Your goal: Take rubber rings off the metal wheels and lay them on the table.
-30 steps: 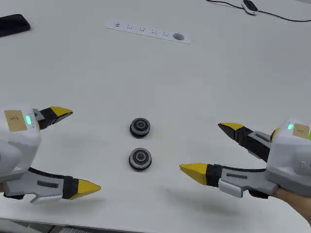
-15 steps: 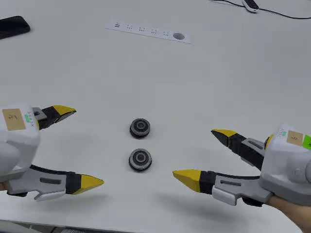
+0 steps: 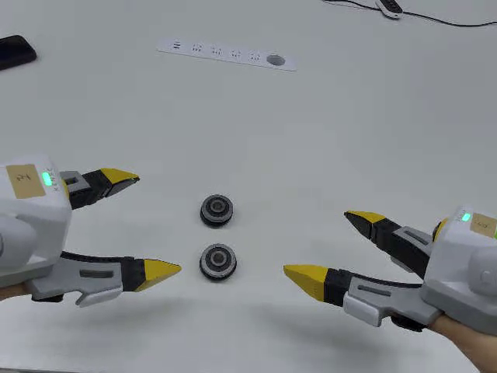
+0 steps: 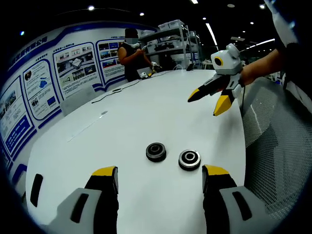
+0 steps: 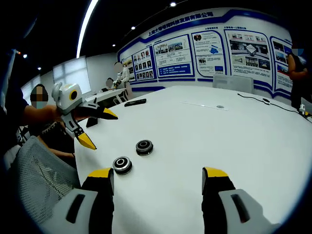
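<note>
Wheels sit on the white table [image 3: 311,124] between your two grippers: the far wheel [image 3: 217,210] just beside the near wheel [image 3: 218,261], not touching, both dark-rimmed. Your left gripper [image 3: 147,224] and right gripper [image 3: 328,244] hover either side, clear of them, jaws wide apart, holding nothing

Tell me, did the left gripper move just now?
Yes. The left gripper has slid right in the head view, closer to the nearer metal wheel.
</note>
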`<state>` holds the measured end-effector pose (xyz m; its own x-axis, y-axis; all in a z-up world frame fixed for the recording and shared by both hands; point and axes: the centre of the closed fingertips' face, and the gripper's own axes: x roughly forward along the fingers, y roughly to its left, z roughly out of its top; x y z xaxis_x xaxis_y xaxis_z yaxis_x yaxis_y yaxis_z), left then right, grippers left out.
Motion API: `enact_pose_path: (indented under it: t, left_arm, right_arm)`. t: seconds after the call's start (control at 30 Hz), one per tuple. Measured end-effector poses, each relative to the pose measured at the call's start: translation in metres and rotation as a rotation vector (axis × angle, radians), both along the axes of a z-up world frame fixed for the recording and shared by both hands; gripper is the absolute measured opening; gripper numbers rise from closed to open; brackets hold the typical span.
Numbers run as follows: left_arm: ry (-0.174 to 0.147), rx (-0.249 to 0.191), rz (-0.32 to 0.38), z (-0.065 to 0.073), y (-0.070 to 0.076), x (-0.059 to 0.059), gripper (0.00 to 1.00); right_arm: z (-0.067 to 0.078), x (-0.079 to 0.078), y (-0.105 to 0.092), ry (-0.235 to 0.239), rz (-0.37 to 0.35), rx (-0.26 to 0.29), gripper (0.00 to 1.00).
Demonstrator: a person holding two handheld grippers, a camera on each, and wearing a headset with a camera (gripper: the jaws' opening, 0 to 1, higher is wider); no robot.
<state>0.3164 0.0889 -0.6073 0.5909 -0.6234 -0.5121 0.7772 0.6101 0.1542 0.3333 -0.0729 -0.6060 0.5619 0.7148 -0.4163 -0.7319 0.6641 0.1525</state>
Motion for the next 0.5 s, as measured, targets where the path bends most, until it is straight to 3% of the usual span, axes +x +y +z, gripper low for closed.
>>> enact_pose_path:
  t: [0.13,0.27,0.4,0.5]
  left_arm:
    - [0.019,-0.010,-0.024,-0.007,-0.014,-0.004,0.69]
    - [0.032,-0.029,-0.023,-0.011,-0.023,-0.003,0.65]
    - [0.035,-0.007,-0.023,-0.016,-0.025,-0.001,0.61]
    - [0.041,-0.020,-0.015,-0.016,-0.026,0.001,0.59]
  right_arm:
    - [0.001,0.000,0.000,0.008,-0.025,0.020,0.73]
    - [-0.006,-0.005,0.002,0.039,-0.020,0.007,0.73]
    - [-0.008,-0.009,0.004,0.078,-0.014,0.016,0.67]
    - [-0.005,-0.006,0.003,0.078,-0.025,0.034,0.62]
